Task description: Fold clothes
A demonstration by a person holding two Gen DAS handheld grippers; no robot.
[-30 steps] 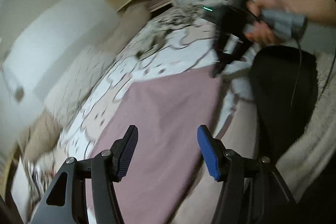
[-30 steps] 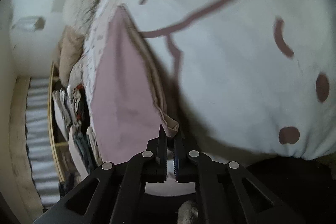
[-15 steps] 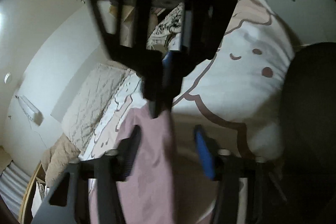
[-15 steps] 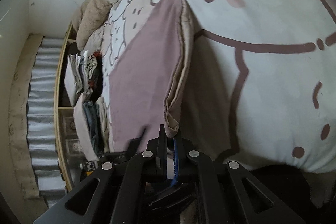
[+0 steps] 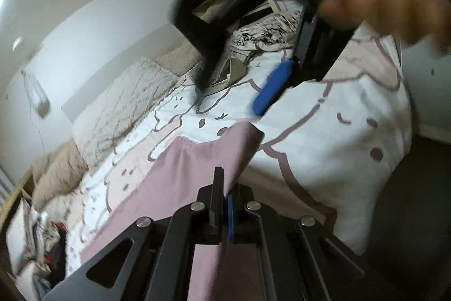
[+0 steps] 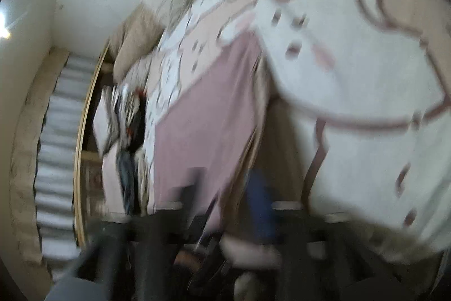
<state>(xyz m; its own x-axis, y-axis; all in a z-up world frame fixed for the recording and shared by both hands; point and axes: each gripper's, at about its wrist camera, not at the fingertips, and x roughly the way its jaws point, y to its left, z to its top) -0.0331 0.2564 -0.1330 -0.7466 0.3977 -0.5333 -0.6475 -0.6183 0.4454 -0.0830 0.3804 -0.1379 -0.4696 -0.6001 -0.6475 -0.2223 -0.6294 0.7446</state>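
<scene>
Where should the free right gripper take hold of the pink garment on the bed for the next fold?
Probably the far raised corner of the pink garment, from above with the open right gripper hanging just over it. That corner lifts off the patterned bedcover, a free edge to pinch, while the left gripper clamps the near edge.

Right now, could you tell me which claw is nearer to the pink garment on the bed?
Left. The left claw is shut on the pink garment at its edge. The right claw hangs open above it, jaws just opened, nothing between them.
</scene>
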